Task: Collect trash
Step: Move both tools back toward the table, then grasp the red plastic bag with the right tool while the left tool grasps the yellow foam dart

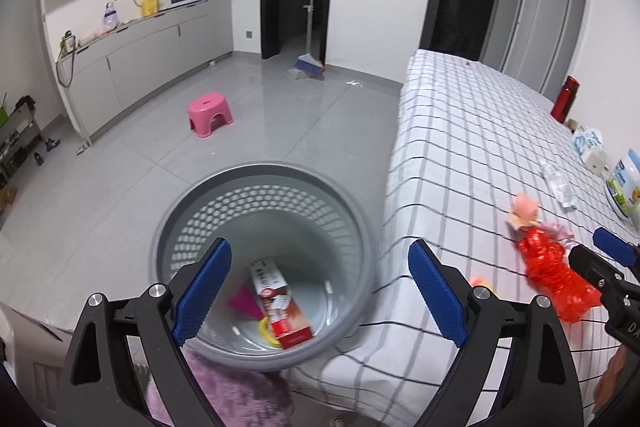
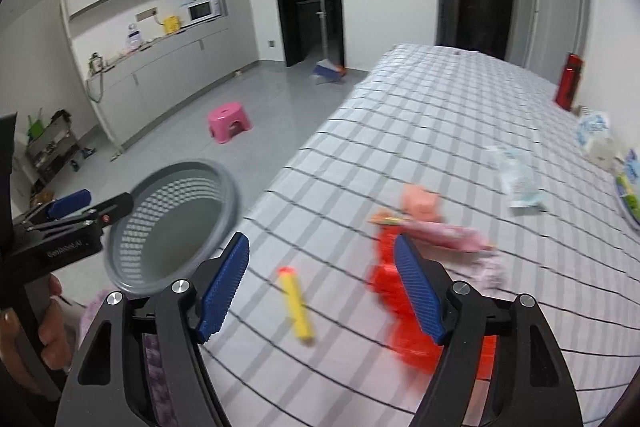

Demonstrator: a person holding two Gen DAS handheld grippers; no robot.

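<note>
My left gripper [image 1: 320, 291] hangs open over a grey perforated basket [image 1: 192, 227] on the floor beside the table. In the basket lie a red-and-white box [image 1: 280, 303] and a pink scrap [image 1: 244, 301]. My right gripper [image 2: 324, 291] is open above the checked tablecloth [image 2: 420, 115]. A yellow foam stick [image 2: 296, 303] lies on the cloth between its fingers, ungripped. A red crinkly wrapper [image 2: 384, 279] sits partly behind the right finger, with a pink wrapper [image 2: 444, 233] and a peach lump [image 2: 420, 203] beyond it. A clear plastic bottle [image 2: 516, 175] lies farther off.
A red flask [image 2: 568, 83], a tissue pack [image 2: 594, 131] and a tin [image 1: 624, 183] stand along the table's far right edge. A pink stool [image 1: 210, 113] and a broom [image 1: 310, 63] are on the grey floor. Purple cloth [image 1: 224, 391] lies under the left gripper.
</note>
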